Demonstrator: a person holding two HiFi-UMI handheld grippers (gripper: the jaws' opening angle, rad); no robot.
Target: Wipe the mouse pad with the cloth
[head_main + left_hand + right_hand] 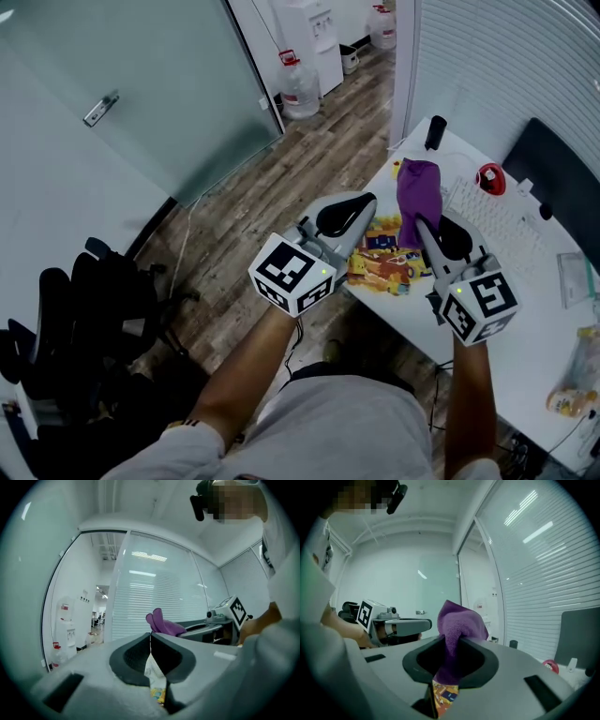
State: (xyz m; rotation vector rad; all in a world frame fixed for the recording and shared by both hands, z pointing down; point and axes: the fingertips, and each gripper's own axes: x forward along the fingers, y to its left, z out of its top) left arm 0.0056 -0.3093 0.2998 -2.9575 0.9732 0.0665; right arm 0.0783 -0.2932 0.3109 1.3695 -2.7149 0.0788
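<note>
A colourful printed mouse pad [380, 262] hangs between my two grippers at the near edge of the white desk [525, 319]. My left gripper [367, 208] is shut on the pad's left edge; in the left gripper view, the pad [154, 674] shows as a thin sheet pinched between the jaws. My right gripper [424, 225] is shut on a purple cloth [418, 189] that stands up out of its jaws. In the right gripper view the cloth [457, 630] fills the jaws, with the pad [443, 695] just below it. I cannot tell whether the right jaws also grip the pad.
A white keyboard [502, 225], a red mouse [490, 178] and a black cylinder [435, 132] lie farther back on the desk. A snack packet [574, 384] sits at the right. A black office chair [84, 319] stands on the wooden floor at left, and water bottles [300, 89] stand beyond it.
</note>
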